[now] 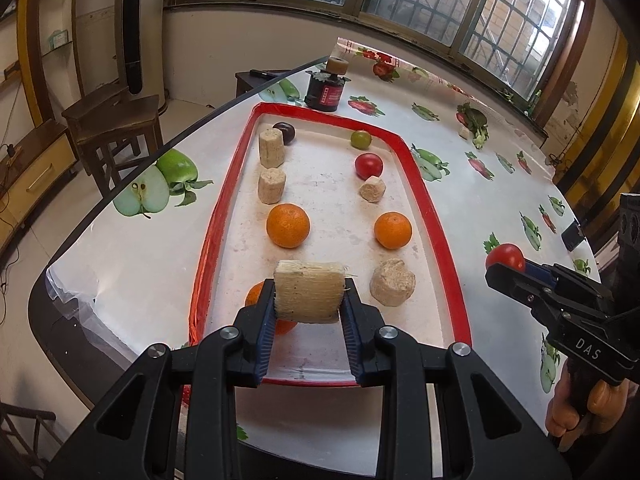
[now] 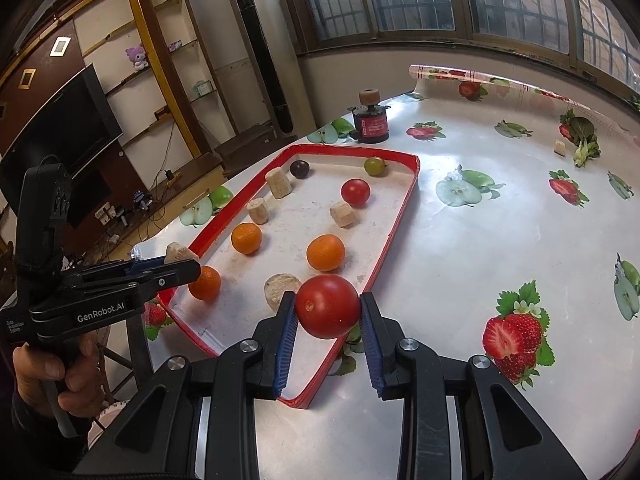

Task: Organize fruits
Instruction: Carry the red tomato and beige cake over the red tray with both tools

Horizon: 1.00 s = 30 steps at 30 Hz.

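Right wrist | right gripper (image 2: 328, 312) clamping tomato (image 2: 327, 306) over tray (image 2: 394, 216) near edge | left gripper (image 1: 309, 300) gripping block (image 1: 309, 295) above tray's near-left end, beside orange (image 1: 254, 295)

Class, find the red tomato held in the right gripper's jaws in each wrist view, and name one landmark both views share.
Left wrist view: held tomato at far right, off the tray.
Right wrist view: held tomato at lower centre, in the jaws.
Shared landmark: the dark jar beyond the red-rimmed tray.
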Available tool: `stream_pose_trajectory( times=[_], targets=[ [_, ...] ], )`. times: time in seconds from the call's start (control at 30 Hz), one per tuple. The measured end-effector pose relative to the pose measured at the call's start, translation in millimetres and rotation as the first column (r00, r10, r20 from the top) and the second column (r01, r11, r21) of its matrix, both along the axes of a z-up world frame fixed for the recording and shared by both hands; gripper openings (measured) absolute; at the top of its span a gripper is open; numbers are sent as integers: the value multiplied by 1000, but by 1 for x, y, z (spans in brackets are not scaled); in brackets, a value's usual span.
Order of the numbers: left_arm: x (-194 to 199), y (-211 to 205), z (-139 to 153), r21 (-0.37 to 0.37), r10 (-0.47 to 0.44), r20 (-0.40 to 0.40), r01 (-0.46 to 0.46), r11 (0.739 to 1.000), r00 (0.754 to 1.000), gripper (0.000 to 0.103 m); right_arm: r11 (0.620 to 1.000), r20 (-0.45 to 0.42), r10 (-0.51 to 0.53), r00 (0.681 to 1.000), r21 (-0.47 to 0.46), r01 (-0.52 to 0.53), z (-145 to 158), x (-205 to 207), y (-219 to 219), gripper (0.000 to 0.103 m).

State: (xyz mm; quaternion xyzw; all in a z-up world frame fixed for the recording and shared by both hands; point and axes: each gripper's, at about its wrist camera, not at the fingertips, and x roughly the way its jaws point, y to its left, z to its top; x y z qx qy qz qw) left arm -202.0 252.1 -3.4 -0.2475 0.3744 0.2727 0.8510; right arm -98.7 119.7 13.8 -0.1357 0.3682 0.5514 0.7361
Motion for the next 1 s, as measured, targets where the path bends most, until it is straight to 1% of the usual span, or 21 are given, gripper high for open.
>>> stream_pose_trajectory(
  times=[0.13, 0.33, 0.47, 0.7, 1.0],
  targets=[
    [4, 0, -3, -18, -5, -3, 5, 1000, 1000, 28, 1000, -5, 0, 1000, 2, 0, -1, 2, 6, 31],
    [18, -11, -5, -30, -50, -2, 50, 998, 999, 28, 1000, -9, 13, 1000, 12, -13, 1, 7, 23, 31],
    [25, -14, -9, -37, -68, -11, 68, 997, 998, 28, 1000, -12, 4, 1000, 12, -4, 0, 17, 36, 31],
    [29, -9, -15, -48, -65, -28, 63, 997, 998, 28, 1000, -15, -13, 1000, 2, 13, -3, 34, 54, 31],
    [36, 2, -21, -57, -46, -42, 44, 997, 998, 28, 1000, -33, -22, 999, -20, 21, -15, 50, 75, 31]
  ],
)
